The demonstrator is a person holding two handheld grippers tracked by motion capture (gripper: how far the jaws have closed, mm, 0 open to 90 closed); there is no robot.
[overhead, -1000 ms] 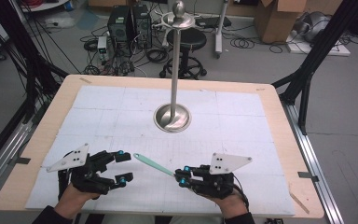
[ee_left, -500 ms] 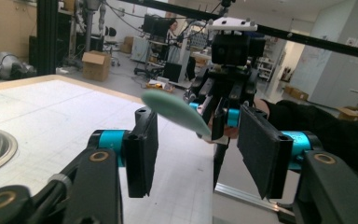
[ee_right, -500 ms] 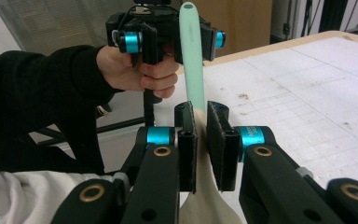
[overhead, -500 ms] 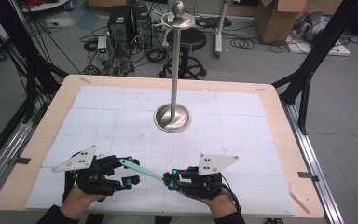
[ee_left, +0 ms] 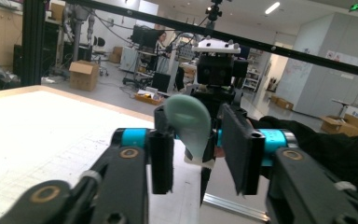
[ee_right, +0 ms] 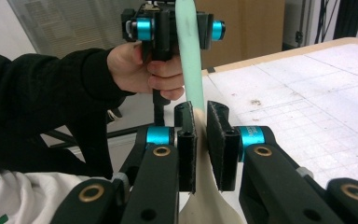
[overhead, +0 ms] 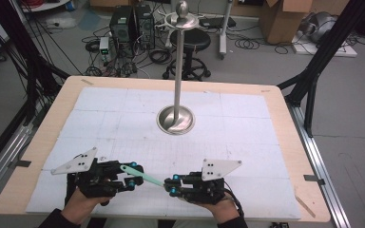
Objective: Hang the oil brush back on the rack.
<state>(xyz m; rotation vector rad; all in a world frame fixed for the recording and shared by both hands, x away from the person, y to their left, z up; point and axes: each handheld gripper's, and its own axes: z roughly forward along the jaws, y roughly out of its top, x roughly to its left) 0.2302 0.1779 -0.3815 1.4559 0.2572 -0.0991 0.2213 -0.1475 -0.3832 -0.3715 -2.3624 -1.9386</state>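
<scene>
spatula (overhead: pixel 142 175), a slim pale-green one, hangs just above the near edge of the table (overhead: pixel 285 102), bridging the two claws. the right gripper (overhead: pixel 172 185) is clenched on its cream-coloured end; in the right gripper view the black padded jaws pinch that flat, slightly flared part (ee_right: pixel 200 140) from both sides. the left gripper (overhead: pixel 132 175) has its jaws spread to either side of the rounded green end, and in the left gripper view the blade (ee_left: pixel 186 123) sits between the pads with a gap at least on one side, so i judge that claw released rather than gripping, though the left pad may be brushing it. by my reading this is a hand-over at its midpoint: the spatula is lifted and offered, the receiving jaws are in place around it, but the closing, the release by the right side and any carrying to the metal stand (overhead: pixel 176 118) are not yet done. the spatula looks like smooth matte silicone, thin and strap-like, two-toned from mint to cream. the stand is polished steel, a round dished base with a thin upright pole and a ball on top, standing well apart from the grippers. the table has a pale wooden border around a white gridded mat with faint specks.
</scene>
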